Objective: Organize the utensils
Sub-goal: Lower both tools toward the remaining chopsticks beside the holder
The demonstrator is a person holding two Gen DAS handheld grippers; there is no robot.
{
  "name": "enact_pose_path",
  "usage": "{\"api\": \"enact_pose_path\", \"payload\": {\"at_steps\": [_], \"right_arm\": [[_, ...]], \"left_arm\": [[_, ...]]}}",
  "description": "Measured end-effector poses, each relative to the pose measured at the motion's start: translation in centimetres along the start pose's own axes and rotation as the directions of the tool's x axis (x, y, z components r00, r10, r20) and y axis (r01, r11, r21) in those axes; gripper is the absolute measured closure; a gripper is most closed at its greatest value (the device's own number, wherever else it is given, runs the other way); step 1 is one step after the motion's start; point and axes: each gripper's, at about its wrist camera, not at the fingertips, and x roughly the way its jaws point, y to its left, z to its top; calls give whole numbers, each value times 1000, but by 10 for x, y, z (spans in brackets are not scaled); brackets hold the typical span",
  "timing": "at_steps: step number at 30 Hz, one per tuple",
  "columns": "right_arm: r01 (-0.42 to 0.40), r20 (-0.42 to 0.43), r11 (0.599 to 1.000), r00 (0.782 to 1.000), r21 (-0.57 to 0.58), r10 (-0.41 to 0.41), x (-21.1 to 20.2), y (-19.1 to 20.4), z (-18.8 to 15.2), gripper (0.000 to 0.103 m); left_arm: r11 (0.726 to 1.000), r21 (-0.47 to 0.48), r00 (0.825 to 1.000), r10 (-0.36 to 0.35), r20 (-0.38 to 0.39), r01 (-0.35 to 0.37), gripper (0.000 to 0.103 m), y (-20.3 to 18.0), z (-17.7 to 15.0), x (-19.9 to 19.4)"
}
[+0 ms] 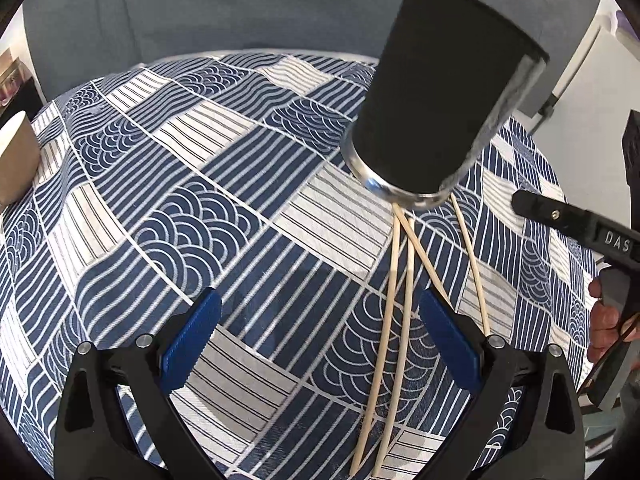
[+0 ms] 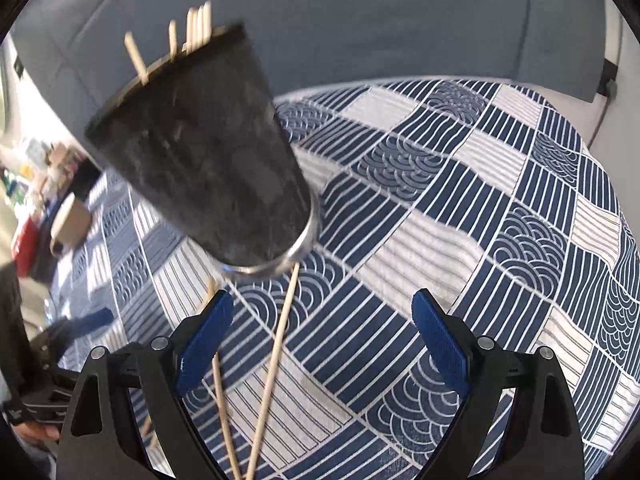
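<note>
A: Sticks lie loose on the cloth, fanned out from the foot of the black cup. Their long axes run from the cup base toward both cameras, so each lies roughly along the fingers' line, not across it.

B: Where's the left claw?

A: Spread wide, holding nothing. Two sticks pass between its fingers, nearer the right-hand pad; others run under or outside that pad.

B: And the right claw?

A: Also released and bare. One stick lies between its fingers, off toward the left pad; another sits by that pad.

B: Which is nearer?

A: I'd judge about equal. Either claw probably needs a turn of the wrist, since closing along a stick's length could roll it aside.

B: Anything one view adds?

A: The right view shows more stick ends poking above the cup's rim; the left view only catches a few at the frame top. The left view shows the other tool and a hand at its right edge, and a tan cup far left.
</note>
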Motion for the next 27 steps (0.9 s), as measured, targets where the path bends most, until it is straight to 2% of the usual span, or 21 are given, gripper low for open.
{"api": "enact_pose_path", "payload": {"at_steps": [8,11,14,16,19,21,22,24,27], "right_arm": [[56,-89,993,994,-104,-66,24,16,-14,17],[60,-103,990,992,-126,-73,29,19,-17,17],[104,-121,983,985,-154,-123,36,21,-20,17],[122,-133,981,981,-150,-142,39,20,-21,17],[120,-146,986,980,-118,-136,42,12,-22,17],[131,-150,982,977,-138,-151,44,14,-23,15],[141,-148,977,975,-160,-165,45,16,-24,14],[154,-171,981,970,-120,-173,48,12,-22,8],[162,-200,981,963,-111,-182,51,10,-18,7]], "left_arm": [[999,35,997,30,-69,-28,6,-8,-6,19],[997,64,996,52,-66,-48,6,-11,-8,21],[990,117,994,83,-73,-74,6,-16,-9,25],[985,150,993,99,-71,-87,6,-19,-10,26],[985,150,993,98,-66,-88,6,-17,-11,26],[972,205,990,127,-59,-113,5,-22,-14,28],[973,202,991,124,-57,-111,4,-21,-15,27],[975,193,990,125,-64,-111,4,-19,-13,27],[974,198,988,131,-86,-112,4,-19,-11,28]]}}
